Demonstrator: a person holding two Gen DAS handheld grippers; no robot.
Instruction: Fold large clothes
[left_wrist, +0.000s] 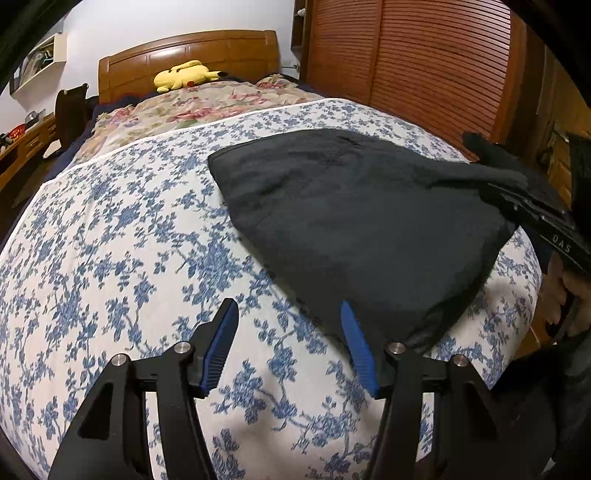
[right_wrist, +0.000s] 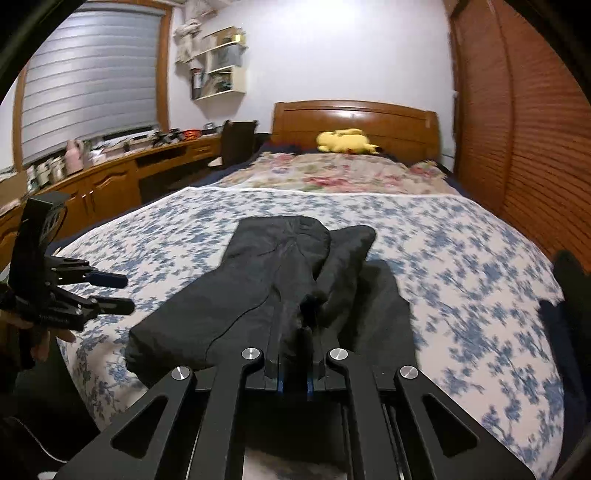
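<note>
A black garment (left_wrist: 354, 221) lies partly folded on the blue-flowered bedspread (left_wrist: 129, 240). It also shows in the right wrist view (right_wrist: 258, 280), with a bunched fold raised in the middle. My left gripper (left_wrist: 288, 332) is open and empty above the bedspread, its right finger beside the garment's near corner. It shows at the left of the right wrist view (right_wrist: 122, 293). My right gripper (right_wrist: 295, 328) is shut on the garment's near edge and lifts it slightly. It shows at the right of the left wrist view (left_wrist: 495, 184).
A floral quilt (right_wrist: 332, 173) and a yellow plush toy (right_wrist: 345, 141) lie near the wooden headboard (right_wrist: 354, 114). A slatted wooden wardrobe (right_wrist: 517, 147) stands close along the bed's right side. A desk (right_wrist: 110, 173) and a chair (right_wrist: 236, 144) stand on the left.
</note>
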